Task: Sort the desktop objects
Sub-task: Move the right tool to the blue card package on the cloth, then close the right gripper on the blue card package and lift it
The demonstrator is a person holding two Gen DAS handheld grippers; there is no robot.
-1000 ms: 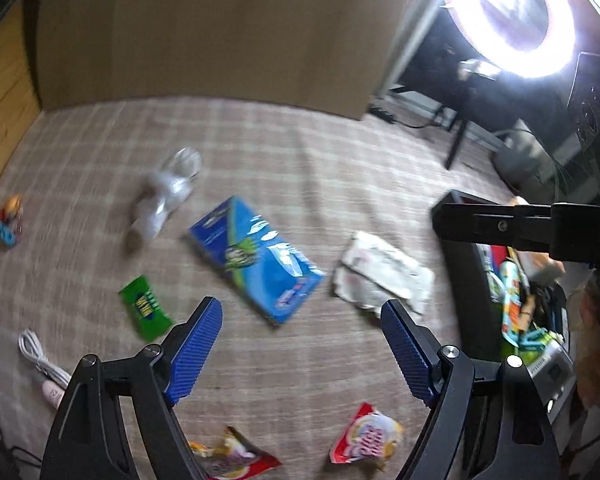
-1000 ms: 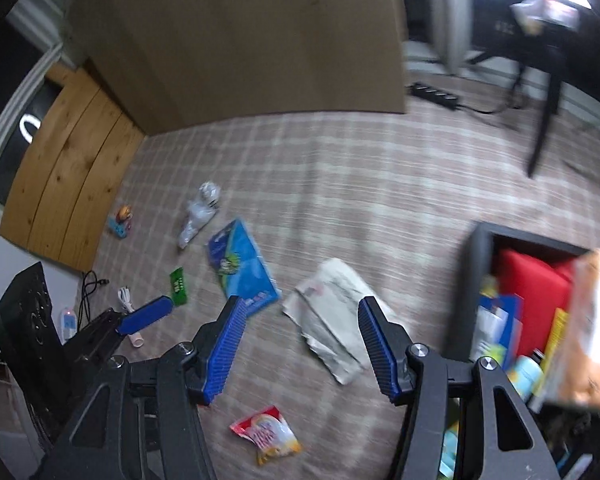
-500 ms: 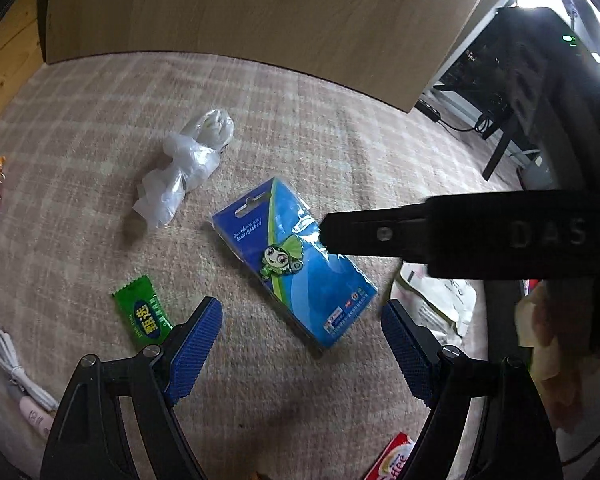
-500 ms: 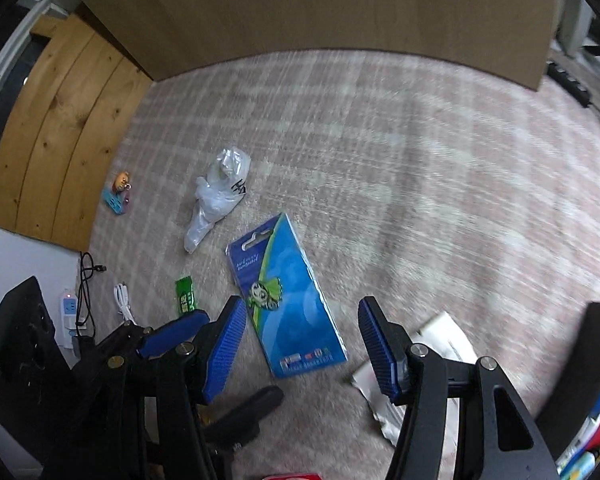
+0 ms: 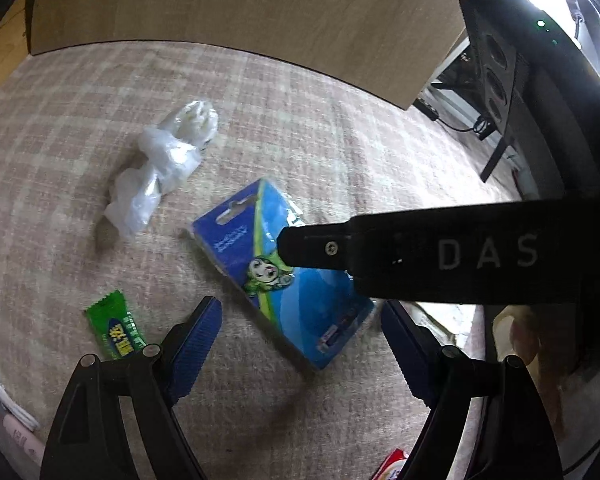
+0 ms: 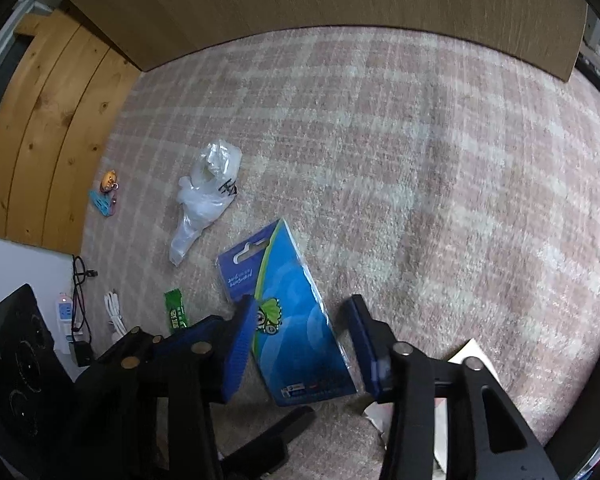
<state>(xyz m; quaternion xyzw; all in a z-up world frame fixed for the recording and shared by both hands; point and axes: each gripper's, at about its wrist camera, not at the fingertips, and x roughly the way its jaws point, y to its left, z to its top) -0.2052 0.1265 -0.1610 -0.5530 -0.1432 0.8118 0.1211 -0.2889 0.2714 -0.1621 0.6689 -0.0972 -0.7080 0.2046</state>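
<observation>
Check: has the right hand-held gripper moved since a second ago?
Yes. The right hand-held gripper moved left, away from the crumpled paper, and now straddles the blue card package.

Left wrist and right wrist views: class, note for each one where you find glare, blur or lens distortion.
Left wrist view: a bright lamp blows out the top right corner, and the wooden board's straight edge bows into a curve. Right wrist view: no glare, dimmer and even light; the checked cloth smears with blur towards the right, while the blue package between the right gripper's fingers stays fairly sharp.
</observation>
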